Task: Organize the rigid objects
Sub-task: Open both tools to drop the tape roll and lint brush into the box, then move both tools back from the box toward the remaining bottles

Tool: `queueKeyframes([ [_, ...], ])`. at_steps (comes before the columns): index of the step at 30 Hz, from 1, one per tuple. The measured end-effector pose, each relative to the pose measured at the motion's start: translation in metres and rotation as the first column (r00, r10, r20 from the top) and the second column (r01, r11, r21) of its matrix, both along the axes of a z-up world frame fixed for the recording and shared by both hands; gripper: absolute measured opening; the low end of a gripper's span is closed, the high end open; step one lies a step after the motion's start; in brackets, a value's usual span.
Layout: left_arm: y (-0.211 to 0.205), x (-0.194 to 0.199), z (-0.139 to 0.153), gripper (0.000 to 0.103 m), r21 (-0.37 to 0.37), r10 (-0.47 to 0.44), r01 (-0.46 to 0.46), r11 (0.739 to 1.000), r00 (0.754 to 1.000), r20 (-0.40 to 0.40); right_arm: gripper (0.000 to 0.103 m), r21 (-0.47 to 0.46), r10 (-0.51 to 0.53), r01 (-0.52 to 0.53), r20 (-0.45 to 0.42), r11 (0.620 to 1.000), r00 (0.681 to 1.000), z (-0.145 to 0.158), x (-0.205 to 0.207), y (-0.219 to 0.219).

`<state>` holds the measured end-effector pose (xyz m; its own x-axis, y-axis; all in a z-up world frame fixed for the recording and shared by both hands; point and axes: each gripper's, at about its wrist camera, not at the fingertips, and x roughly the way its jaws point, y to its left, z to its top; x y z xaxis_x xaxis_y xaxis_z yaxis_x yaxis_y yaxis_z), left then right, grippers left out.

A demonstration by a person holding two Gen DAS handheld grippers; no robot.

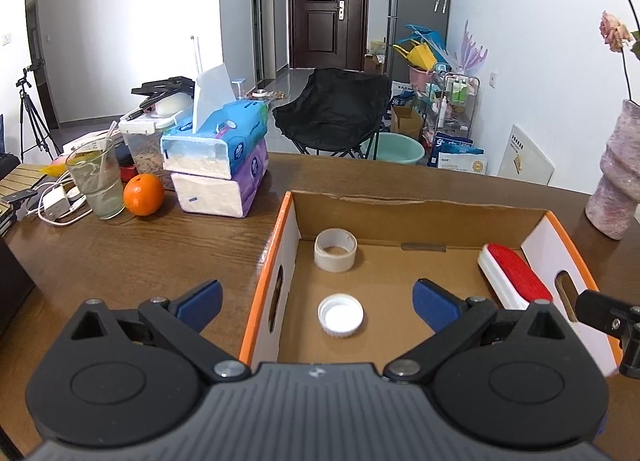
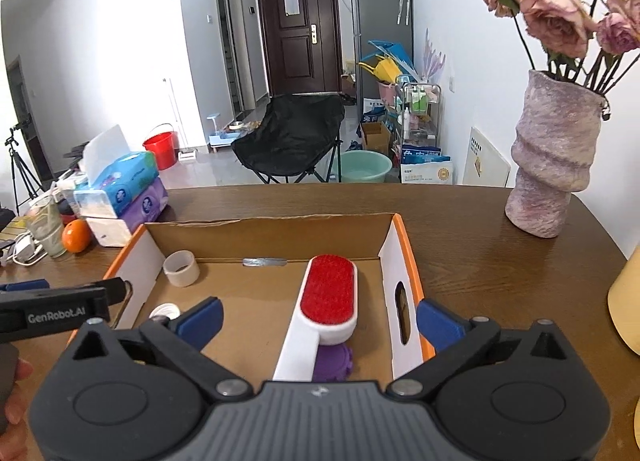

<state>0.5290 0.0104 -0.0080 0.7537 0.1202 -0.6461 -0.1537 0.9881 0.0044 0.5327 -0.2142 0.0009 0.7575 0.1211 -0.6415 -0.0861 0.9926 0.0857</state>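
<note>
An open cardboard box (image 1: 400, 217) with orange-edged white sides sits on the brown table. Inside lie a roll of beige tape (image 1: 335, 250), a white bottle cap (image 1: 341, 315) and a white lint brush with a red pad (image 1: 516, 275). My left gripper (image 1: 316, 297) hangs open above the box's left wall, nothing between its blue pads. In the right wrist view the box (image 2: 280, 227) holds the tape (image 2: 181, 268), the brush (image 2: 328, 295) resting on a purple toothed piece (image 2: 334, 363), and the cap (image 2: 165, 309). My right gripper (image 2: 318, 319) is open over the brush's handle, apart from it.
At the left stand stacked tissue packs (image 1: 224, 157), an orange (image 1: 144, 195), a glass with a straw (image 1: 98, 181) and a charger with cables (image 1: 56, 201). A mottled vase of dried roses (image 2: 554, 157) stands right of the box. A yellow object (image 2: 626, 301) shows at the right edge.
</note>
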Motion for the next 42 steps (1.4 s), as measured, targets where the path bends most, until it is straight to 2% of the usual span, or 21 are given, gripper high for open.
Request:
queueKeyframes([
  [10, -0.007, -0.047, 0.013, 0.103, -0.008, -0.037, 0.037, 0.999, 0.999, 0.023, 0.103, 0.016, 0.002, -0.003, 0.041, 1.0, 0.999, 0.015, -0.05, -0.005],
  [22, -0.004, -0.096, 0.025, 0.103, -0.016, -0.041, 0.042, 0.999, 0.998, 0.046, 0.103, 0.021, 0.003, -0.005, 0.066, 1.0, 0.998, 0.016, -0.107, -0.007],
  [34, 0.002, -0.144, 0.018, 0.103, -0.021, -0.049, 0.05, 0.999, 0.997, 0.051, 0.103, 0.015, 0.013, -0.015, 0.097, 1.0, 0.995, 0.012, -0.156, -0.001],
  [42, 0.009, -0.177, 0.0, 0.103, -0.036, -0.052, 0.054, 0.998, 0.998, 0.047, 0.103, 0.008, 0.029, -0.03, 0.107, 1.0, 0.994, 0.002, -0.186, 0.002],
])
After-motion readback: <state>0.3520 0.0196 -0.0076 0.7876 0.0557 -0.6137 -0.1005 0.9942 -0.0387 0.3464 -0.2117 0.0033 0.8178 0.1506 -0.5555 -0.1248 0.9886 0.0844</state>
